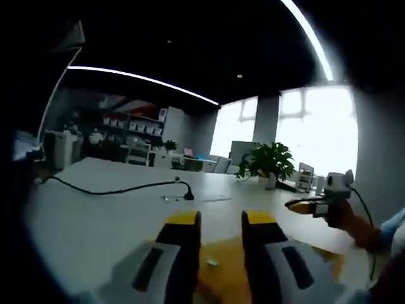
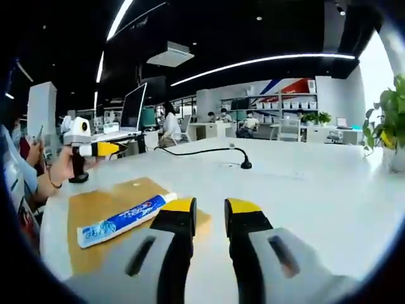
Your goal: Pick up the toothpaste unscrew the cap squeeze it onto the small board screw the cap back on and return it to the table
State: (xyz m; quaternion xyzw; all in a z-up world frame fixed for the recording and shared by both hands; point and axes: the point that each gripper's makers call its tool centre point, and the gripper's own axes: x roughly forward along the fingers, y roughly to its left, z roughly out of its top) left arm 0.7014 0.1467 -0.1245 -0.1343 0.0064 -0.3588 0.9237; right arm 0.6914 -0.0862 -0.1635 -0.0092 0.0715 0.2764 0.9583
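A blue and white toothpaste tube point(image 2: 123, 221) lies flat on a brown board point(image 2: 95, 206) on the white table, just left of my right gripper point(image 2: 211, 208). That gripper is open with nothing between its jaws. My left gripper point(image 1: 221, 220) is also open and hangs over the same board point(image 1: 228, 272), where a small pale speck point(image 1: 212, 261) lies; I cannot tell what it is. Each gripper appears in the other's view: the right gripper point(image 1: 300, 205) far right, the left gripper point(image 2: 104, 149) far left, each held up by a hand.
A black cable ends in a small black stand point(image 2: 243, 164) mid-table, the same black stand point(image 1: 188, 195) as in the left gripper view. A potted plant point(image 1: 269, 161) stands at the table's far edge. Desks, monitors and seated people lie beyond the white table point(image 2: 316, 190).
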